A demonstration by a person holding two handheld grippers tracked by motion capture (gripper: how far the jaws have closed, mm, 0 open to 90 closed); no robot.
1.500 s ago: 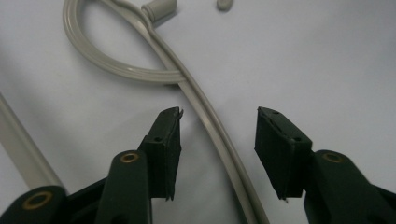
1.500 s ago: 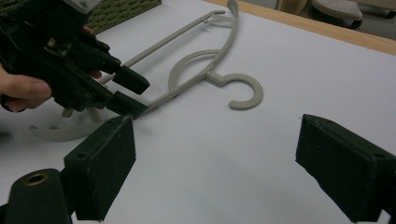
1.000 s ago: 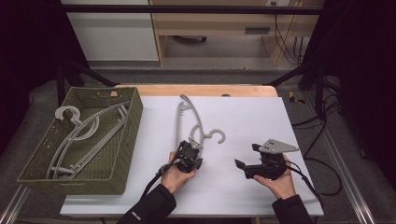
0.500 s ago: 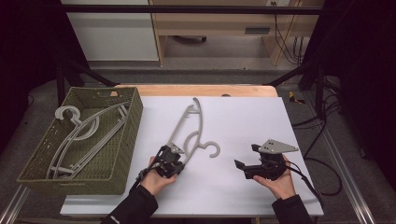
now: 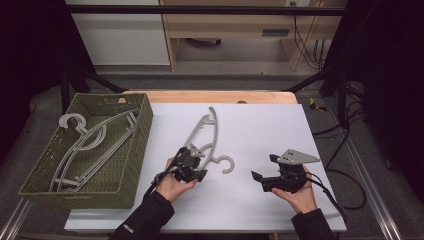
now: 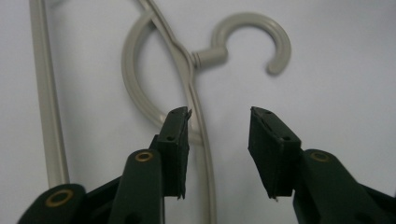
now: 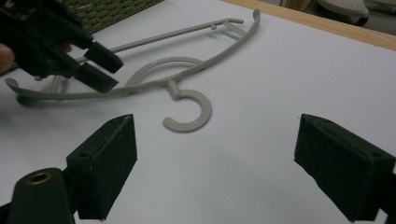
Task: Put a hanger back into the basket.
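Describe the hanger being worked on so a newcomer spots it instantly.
On the white table top, right of the green woven basket, one grey plastic hanger lies flat, its hook nearest the person. The left gripper is beside it. The other hangers lie inside the basket.

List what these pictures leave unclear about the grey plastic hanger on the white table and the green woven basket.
- High view: the left gripper and hand cover part of the grey plastic hanger.
- Left gripper view: the hanger runs off the top and bottom edges.
- High view: how many hangers lie in the green woven basket; they overlap.
- Right gripper view: the basket is cut off by the top edge.
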